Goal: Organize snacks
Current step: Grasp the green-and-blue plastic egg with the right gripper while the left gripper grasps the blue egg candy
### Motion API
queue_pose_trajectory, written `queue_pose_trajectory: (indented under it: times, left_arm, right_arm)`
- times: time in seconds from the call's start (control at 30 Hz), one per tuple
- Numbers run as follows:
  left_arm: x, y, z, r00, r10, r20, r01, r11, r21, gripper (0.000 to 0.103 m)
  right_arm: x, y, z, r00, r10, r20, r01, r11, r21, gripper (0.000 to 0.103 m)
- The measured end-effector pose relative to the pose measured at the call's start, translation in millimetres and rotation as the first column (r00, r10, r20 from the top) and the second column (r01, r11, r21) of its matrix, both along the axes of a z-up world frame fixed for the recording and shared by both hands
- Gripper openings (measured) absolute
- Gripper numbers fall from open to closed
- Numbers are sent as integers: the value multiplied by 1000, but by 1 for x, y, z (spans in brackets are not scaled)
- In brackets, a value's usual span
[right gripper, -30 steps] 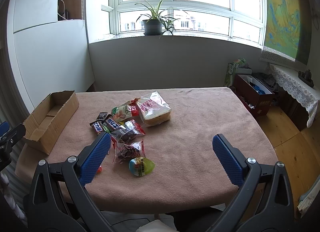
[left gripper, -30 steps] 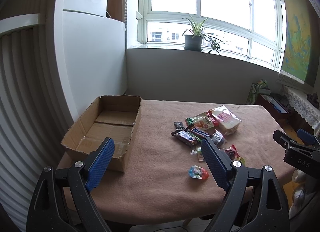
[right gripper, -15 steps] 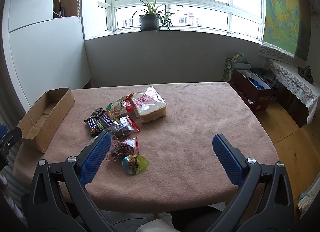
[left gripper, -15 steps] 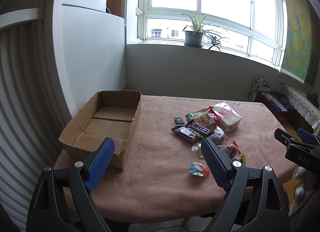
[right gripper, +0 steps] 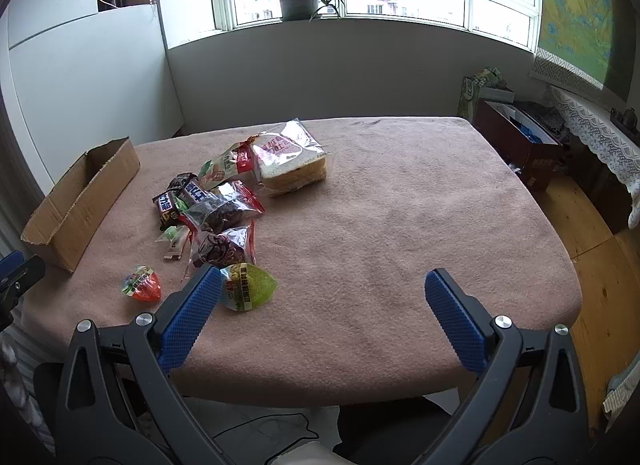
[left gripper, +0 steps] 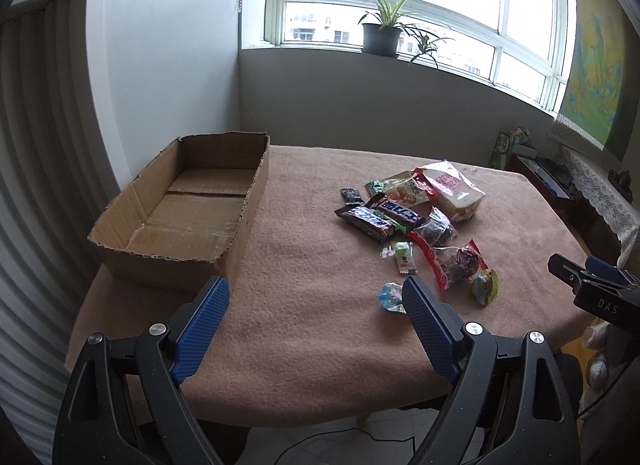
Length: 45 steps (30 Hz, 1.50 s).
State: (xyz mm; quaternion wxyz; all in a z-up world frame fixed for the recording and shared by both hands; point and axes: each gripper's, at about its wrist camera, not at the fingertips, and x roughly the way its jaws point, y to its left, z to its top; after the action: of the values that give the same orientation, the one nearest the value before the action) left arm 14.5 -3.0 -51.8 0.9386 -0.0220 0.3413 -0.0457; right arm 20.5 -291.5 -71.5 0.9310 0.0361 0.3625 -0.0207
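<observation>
An empty cardboard box [left gripper: 188, 209] [right gripper: 80, 197] lies at the table's left side. A heap of snacks sits mid-table: bagged bread [left gripper: 454, 191] [right gripper: 294, 161], chocolate bars [left gripper: 366, 221] [right gripper: 168, 201], dark candy bags [left gripper: 456, 261] [right gripper: 222, 247], a green jelly cup [left gripper: 486, 285] [right gripper: 248, 287] and a red-blue jelly cup [left gripper: 390, 297] [right gripper: 142, 285]. My left gripper [left gripper: 316, 297] hangs open over the near table edge, right of the box. My right gripper [right gripper: 324, 289] is open too, its left finger beside the green jelly cup. Neither holds anything.
A pink cloth covers the table [right gripper: 400, 205]. A potted plant [right gripper: 298, 1] stands on the window sill behind. Boxes and a low cabinet [right gripper: 524, 141] line the right wall on a wooden floor. A white partition [left gripper: 160, 77] rises behind the box.
Both grippers have moved forward and down toward the table, so the snacks and box look larger and closer. Both stayed open. Nothing on the table has shifted.
</observation>
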Motion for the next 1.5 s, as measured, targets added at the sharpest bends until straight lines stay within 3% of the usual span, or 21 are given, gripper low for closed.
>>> queue_pose_trajectory:
  times: [0.13,0.2,0.3,0.53,0.83,1.13,1.5]
  left_arm:
    - [5,-10,-12,998,-44,-49,43,999,-24,88]
    - [7,-17,-18,996,-67,-62,65,997,-28,88]
    - [13,-23,-25,991,-100,-92,96,994,-53,88]
    - [29,-30,-40,978,-146,-152,131,986,-106,80]
    - [50,-42,-61,961,-177,-212,154,981,-120,70]
    - [62,-49,-72,952,-194,-238,168,978,-125,59]
    - [63,-55,-73,949,-214,-232,191,975,-118,38]
  right_arm:
    - [7,10,-11,998,52,-29,-51,998,27,102]
    - [13,15,-18,995,81,-51,-78,996,46,94]
    - [20,21,-27,989,124,-80,-117,990,83,91]
    - [33,32,-45,973,191,-130,-174,976,127,77]
    - [50,39,-59,956,234,-179,-205,964,167,62]
    - [59,44,-66,951,244,-188,-217,964,153,58]
    - [57,46,-67,949,245,-199,-228,968,103,47]
